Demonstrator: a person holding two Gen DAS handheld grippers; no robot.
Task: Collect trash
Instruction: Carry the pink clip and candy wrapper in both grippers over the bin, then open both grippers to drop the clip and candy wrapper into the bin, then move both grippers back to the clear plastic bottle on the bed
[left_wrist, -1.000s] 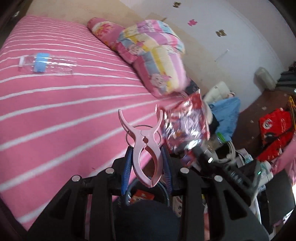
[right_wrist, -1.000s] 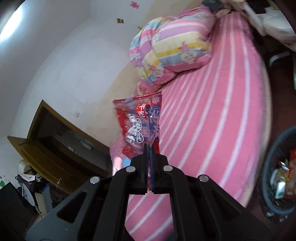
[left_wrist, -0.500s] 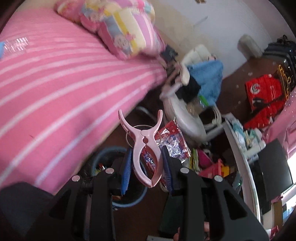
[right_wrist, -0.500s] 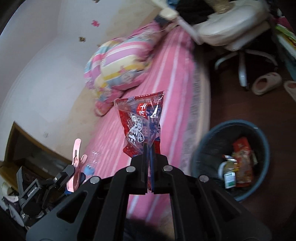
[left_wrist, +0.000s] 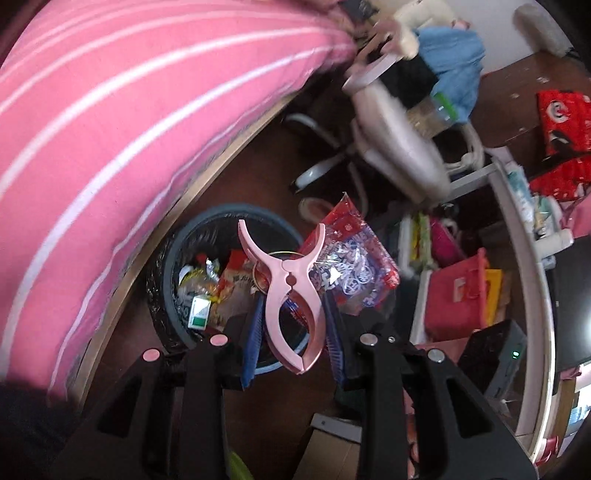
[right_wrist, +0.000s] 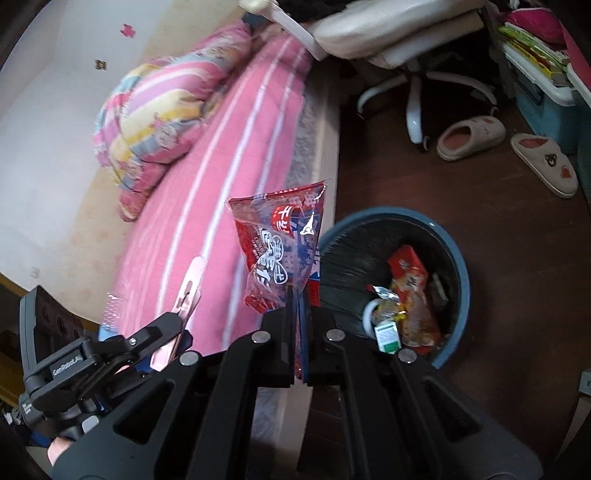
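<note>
- Snack wrapper (right_wrist: 282, 251), red and clear with white print, is pinched by its lower edge between the fingers of the right gripper (right_wrist: 297, 314), whose jaws are closed flat on it; it stands up above the fingertips, over the edge of the bed (right_wrist: 229, 184) and just beside the trash bin (right_wrist: 458, 266), not yet over the opening.
- The step in hand looks like the drop. To do it well, carry the wrapper further toward the middle of the bin, lower it close to the rubbish already inside, and only then part the fingers; a light film bag released high could drift onto the floor (right_wrist: 498, 206).
- The left gripper (left_wrist: 293, 325) holds a pink clothes peg (left_wrist: 290, 291) across its blue pads, fingers narrowed onto the peg's handles. It hovers above the near rim of the bin, so keep it out of the wrapper's path.
- The left wrist view looks down into the bin (left_wrist: 173, 254), showing the wrapper (left_wrist: 354, 258) beyond the peg, at the bin's far side.
- The right wrist view alone shows the closed grip, two slippers (right_wrist: 471, 136) near the chair base (right_wrist: 417, 92), and the folded quilt (right_wrist: 159, 110) on the bed.
</note>
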